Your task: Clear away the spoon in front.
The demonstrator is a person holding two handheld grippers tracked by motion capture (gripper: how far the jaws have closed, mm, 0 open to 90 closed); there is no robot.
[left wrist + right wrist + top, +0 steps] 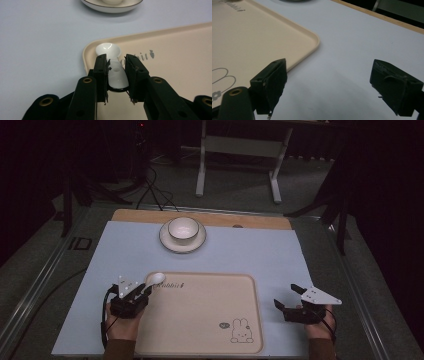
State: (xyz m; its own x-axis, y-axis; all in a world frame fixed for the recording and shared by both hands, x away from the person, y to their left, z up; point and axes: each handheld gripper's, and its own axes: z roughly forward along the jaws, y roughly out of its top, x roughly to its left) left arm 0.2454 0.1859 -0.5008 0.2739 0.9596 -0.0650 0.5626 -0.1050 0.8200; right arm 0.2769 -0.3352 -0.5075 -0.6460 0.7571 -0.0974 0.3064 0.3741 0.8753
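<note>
A white ceramic spoon lies at the far left corner of the beige tray, bowl end pointing away from me. My left gripper reaches over that corner. In the left gripper view the spoon has its handle between the two black jaws of the left gripper, and the pads sit against its sides. My right gripper rests to the right of the tray, low over the pale mat. Its jaws stand wide apart in the right gripper view, with nothing in the right gripper.
A white bowl sits on a saucer at the far middle of the pale mat. The tray bears a rabbit drawing near its right front. Dark floor, cables and a table frame lie beyond.
</note>
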